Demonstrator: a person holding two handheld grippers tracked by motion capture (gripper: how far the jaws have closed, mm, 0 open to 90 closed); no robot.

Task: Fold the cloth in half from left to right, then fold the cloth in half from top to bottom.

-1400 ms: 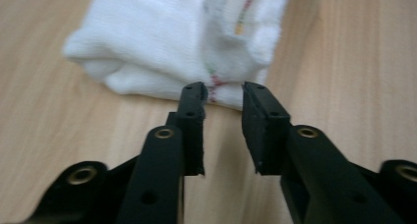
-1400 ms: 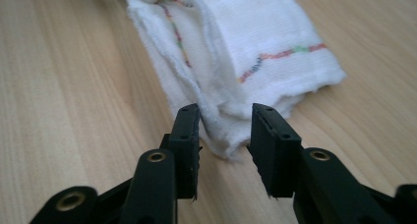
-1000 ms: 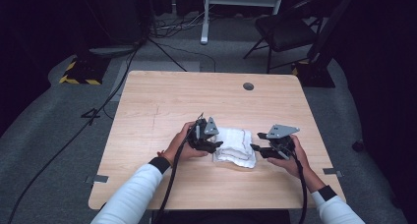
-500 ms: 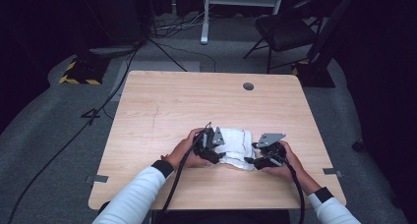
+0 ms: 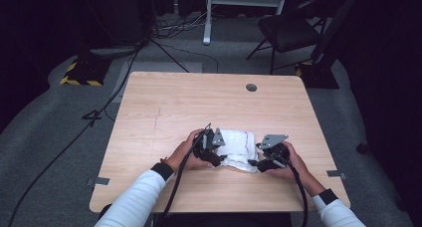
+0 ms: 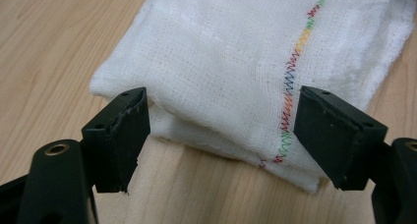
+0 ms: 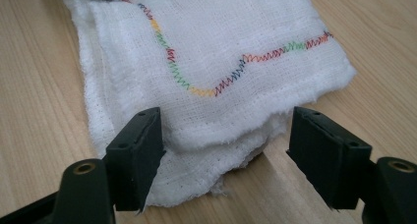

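resting on a pale wooden table (image 5: 174,102), grey carpet (image 5: 59,132) around.

Premises present as a recording studio or laboratory, not a home. A light wooden desk (image 5: 219,112) stands alone on grey carpet (image 5: 59,132) amid dark surroundings. Cables (image 5: 169,28) trail across the floor beyond the desk's far edge. Yellow-black hazard tape (image 5: 77,80) marks a base near the far left corner. A black chair (image 5: 288,35) and white stand legs (image 5: 206,18) sit behind.
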